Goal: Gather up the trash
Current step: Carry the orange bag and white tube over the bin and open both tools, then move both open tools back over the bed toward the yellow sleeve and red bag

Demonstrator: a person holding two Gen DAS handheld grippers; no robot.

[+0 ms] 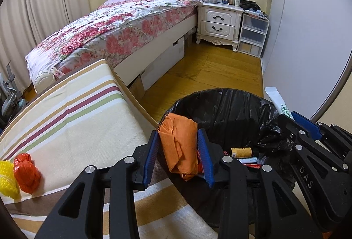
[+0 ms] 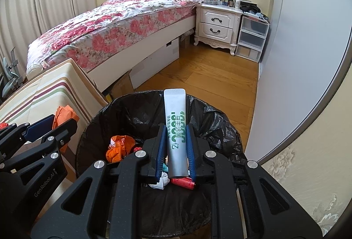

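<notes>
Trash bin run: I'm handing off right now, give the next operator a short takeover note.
Left gripper: holds the orange wrapper over the black-lined bin.
Right gripper: shut on the white sachet, also above the bin.
Done: a can, orange scrap and red spool lie in the bin.
Left: drop both items, then fetch the red bag and yellow piece from the striped cushion.

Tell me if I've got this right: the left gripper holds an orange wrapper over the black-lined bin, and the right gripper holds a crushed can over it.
Not quite. The right gripper holds a white sachet with green print, not a crushed can, as the right wrist view shows. The rest stands: the left gripper holds the orange wrapper over the black-lined bin.
</notes>
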